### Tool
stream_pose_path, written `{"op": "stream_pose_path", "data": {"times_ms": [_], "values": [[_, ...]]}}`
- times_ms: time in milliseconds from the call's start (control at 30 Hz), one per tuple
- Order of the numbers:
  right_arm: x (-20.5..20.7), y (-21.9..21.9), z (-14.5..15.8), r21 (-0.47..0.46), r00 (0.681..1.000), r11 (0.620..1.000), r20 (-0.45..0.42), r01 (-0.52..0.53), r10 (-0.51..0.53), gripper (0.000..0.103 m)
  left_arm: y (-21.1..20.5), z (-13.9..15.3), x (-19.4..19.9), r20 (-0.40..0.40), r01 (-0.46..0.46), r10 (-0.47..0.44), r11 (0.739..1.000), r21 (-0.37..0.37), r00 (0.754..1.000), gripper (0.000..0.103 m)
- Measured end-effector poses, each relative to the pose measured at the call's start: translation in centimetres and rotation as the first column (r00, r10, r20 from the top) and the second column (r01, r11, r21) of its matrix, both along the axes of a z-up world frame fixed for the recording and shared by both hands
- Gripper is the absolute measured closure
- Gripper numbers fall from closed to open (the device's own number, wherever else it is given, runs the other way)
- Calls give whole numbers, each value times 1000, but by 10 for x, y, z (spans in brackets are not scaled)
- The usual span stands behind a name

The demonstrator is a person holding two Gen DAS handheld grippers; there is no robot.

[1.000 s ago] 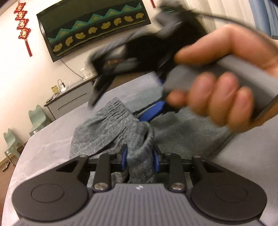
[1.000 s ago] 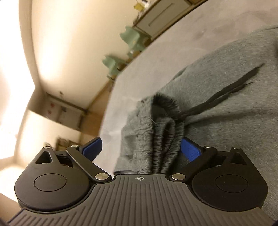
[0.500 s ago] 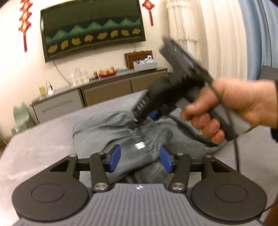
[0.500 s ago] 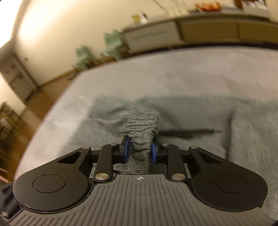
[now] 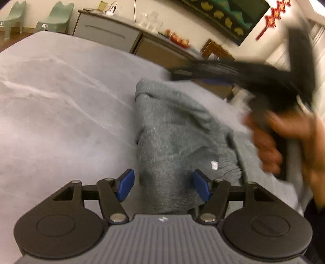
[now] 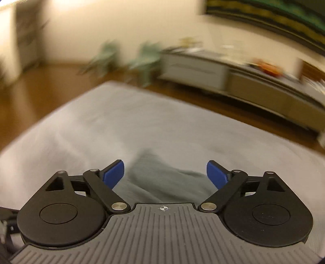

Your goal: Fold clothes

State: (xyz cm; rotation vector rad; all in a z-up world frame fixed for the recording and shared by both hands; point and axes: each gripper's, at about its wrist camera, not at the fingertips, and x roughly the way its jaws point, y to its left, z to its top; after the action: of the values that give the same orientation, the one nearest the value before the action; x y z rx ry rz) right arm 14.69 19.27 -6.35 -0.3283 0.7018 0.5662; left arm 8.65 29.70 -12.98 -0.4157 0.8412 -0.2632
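Left wrist view:

A: The left gripper (image 5: 163, 185) has just been opening; its jaws stand apart, the grey garment (image 5: 178, 130) lying loose between them on the bed (image 5: 61, 101).

B: And the right gripper (image 6: 165, 175)?

A: Just opened wide, gripping nothing. The garment (image 6: 162, 182) lies below and just ahead of its fingers, blurred.

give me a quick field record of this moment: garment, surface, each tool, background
garment: grey knit clothing, bunched in a heap, small white tag showing
surface: pale grey bed cover, creased
left tool: open, jaws have just been opening, cloth lies between the pads, not pinched
right tool: open, jaws have just been opening, clear above the garment
right hand: blurred, gripping its tool's handle
background: low cabinet, two green chairs
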Motion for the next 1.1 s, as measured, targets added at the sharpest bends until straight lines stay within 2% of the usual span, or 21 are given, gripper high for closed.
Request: {"op": "stream_pose_path", "data": {"times_ms": [67,100,133,167,233,300,400,467,500,533,700,800,900,1000,1033,1100], "values": [[22,41,-25,-111,999,993,-32,-35,31,14,6,-6,7,-37,-8,6,999,-41,999,49],[32,50,-37,-161,997,986,-75,-45,33,32,11,-9,9,-55,-10,6,998,-68,998,71],[42,55,-50,-209,991,976,-131,-58,31,76,15,-11,10,-71,-7,1,997,-78,997,82],[47,57,-52,-227,989,972,-148,-61,28,85,18,-11,9,-78,0,-6,997,-75,997,85],[54,57,-48,-230,990,972,-141,-56,24,88,22,-8,4,-76,17,-22,998,-67,997,90],[57,55,-37,-191,992,981,-124,-40,16,88,24,-9,-2,-71,18,-22,998,-60,997,91],[58,58,-37,-197,998,980,-61,-27,15,87,23,-11,-9,-68,13,-15,999,-38,998,91],[54,48,-38,-126,1000,992,-23,3,-6,71,23,-11,-11,-78,2,-4,1000,-26,997,90],[54,38,-34,-74,1000,997,-2,24,-24,48,24,-13,-14,-89,-3,0,1000,-26,996,89],[51,28,-26,-29,999,999,16,45,-45,35,24,-14,-14,-95,-7,5,1000,-19,995,87],[26,-27,24,164,987,978,81,128,-142,34,26,2,-23,-47,-50,51,998,28,998,84],[-23,-58,20,171,996,983,53,64,-74,37,32,18,-30,26,-103,102,994,31,994,80],[-82,-84,-10,97,1000,995,22,14,-16,45,30,26,-27,72,-115,111,992,52,991,75],[-121,-94,-56,-30,999,999,-32,-11,10,50,17,17,-17,17,-77,76,991,106,997,74],[-131,-99,-70,-51,999,999,-30,-12,11,47,13,14,-14,-2,-63,64,990,124,998,74],[-138,-110,-74,-6,1000,1000,-15,-15,15,46,6,11,-8,-18,-49,52,985,166,998,73]]}}
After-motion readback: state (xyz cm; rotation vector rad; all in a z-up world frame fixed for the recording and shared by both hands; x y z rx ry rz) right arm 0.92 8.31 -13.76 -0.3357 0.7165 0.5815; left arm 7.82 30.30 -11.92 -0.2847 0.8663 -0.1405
